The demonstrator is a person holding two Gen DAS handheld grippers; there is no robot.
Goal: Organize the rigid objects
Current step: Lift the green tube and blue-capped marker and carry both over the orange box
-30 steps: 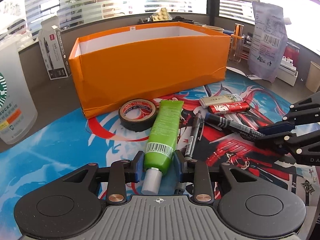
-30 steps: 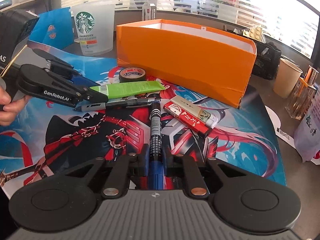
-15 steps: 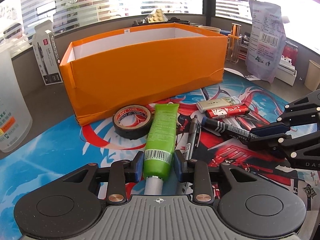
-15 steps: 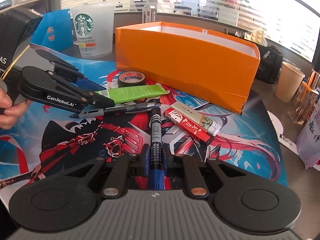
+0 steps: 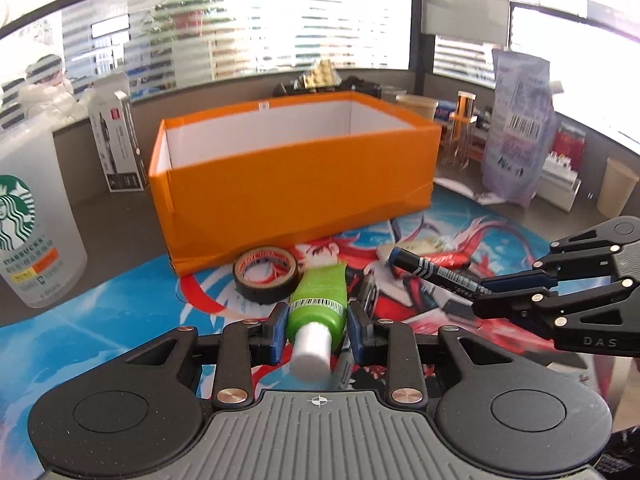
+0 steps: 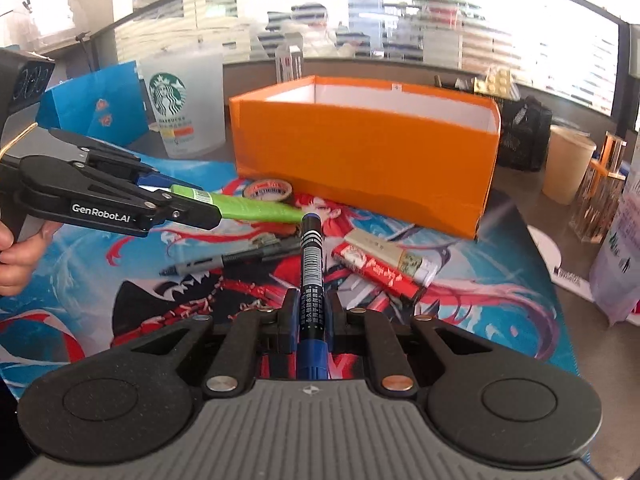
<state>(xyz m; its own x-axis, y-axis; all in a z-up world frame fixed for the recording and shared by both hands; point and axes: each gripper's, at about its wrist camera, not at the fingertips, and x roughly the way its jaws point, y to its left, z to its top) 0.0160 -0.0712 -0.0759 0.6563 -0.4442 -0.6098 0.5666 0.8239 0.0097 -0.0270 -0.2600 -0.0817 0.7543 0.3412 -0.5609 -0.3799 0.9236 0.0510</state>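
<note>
Desk mat (image 5: 120,320) before orange box (image 5: 296,196). Left view: left gripper (image 5: 318,330) pinched tube (image 5: 320,304), lifted near tape (image 5: 266,278). Right view: right gripper (image 6: 310,316) clamped marker (image 6: 311,256) — carrying step; next, both over the box rim.

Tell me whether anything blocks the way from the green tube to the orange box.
Only the black tape roll lies on the mat between them; the green plastic tube, lifted in the left hand-held gripper, can pass over it into the open orange box.
</note>
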